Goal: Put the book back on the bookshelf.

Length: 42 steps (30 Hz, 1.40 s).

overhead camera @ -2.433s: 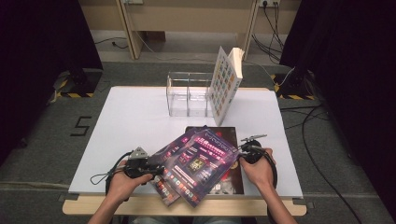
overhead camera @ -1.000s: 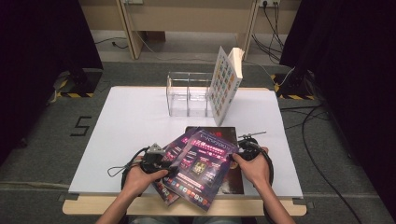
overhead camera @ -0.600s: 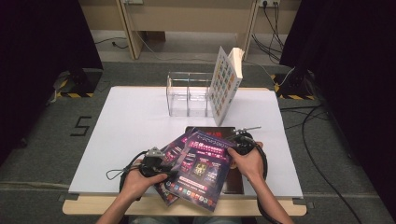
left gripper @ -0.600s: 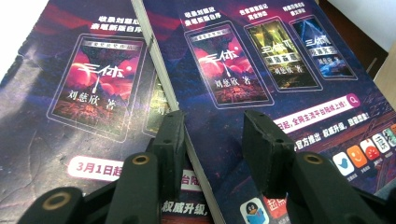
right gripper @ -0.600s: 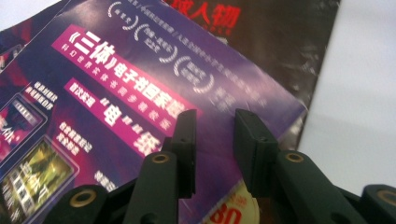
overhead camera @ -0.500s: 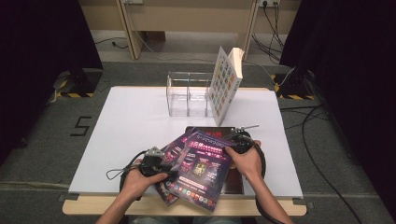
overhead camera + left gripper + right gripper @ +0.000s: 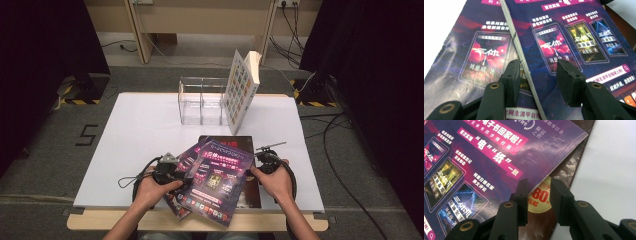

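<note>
Left claw: you spread it over the top magazine's edge (just opening) | right claw: spread astride its corner, so you can lift it.

A white table is carrying a clear plastic organizer at twelve o'clock, a propped book leaning beside it, and a dark magazine under two purple magazines at six.

- My left claw is a black block with a grey three-cornered plate on top; a black cable loops out at nine o'clock.
- My right claw is black too.
- Matte black rectangular pads, brass-ringed screws behind.
- Bare forearms, no sleeves.
</note>
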Each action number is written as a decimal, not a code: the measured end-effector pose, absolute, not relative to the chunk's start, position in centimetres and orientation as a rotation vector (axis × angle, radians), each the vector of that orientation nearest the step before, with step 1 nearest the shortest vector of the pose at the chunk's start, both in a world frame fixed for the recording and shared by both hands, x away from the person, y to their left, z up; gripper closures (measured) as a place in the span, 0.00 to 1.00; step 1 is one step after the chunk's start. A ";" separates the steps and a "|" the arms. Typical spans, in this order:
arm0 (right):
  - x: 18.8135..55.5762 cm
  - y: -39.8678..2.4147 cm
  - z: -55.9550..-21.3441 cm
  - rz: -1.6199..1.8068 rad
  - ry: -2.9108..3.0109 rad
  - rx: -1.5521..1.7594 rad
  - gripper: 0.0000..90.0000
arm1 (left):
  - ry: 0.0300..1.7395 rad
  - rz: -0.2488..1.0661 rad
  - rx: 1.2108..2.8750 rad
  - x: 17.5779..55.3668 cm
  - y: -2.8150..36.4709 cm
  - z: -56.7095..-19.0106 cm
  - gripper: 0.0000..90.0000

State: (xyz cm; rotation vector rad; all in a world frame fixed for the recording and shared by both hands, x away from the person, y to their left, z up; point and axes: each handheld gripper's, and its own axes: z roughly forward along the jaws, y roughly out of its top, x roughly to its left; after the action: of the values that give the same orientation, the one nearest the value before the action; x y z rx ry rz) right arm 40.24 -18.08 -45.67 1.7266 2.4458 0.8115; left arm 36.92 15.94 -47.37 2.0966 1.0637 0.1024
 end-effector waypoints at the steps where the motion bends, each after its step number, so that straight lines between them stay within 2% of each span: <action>1: 40.3 -18.1 -45.7 0.815 2.449 1.727 0.76 | 1.064 0.103 2.098 37.0 15.9 -47.4 0.59; 13: 40.9 -17.8 -46.0 0.885 2.432 1.789 0.70 | 1.076 0.089 2.089 37.5 15.7 -47.5 0.58; 29: 41.1 -17.7 -45.7 0.851 2.475 1.764 0.73 | 1.071 0.072 2.085 37.4 15.5 -47.6 0.58; 32: 40.8 -17.8 -45.6 0.845 2.493 1.770 0.77 | 1.068 0.074 2.091 37.4 15.5 -47.5 0.58; 38: 40.3 -17.9 -45.5 0.727 2.511 1.751 0.95 | 1.072 0.074 2.092 37.4 15.6 -47.5 0.58; 42: 40.5 -17.8 -45.8 0.717 2.505 1.762 1.00 | 1.073 0.075 2.092 37.4 15.6 -47.5 0.58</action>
State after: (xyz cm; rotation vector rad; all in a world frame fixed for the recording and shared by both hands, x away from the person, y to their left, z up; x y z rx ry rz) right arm 40.54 -17.78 -45.78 1.7619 2.5051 0.7169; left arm 37.43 15.57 -47.51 2.0922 1.0729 0.0748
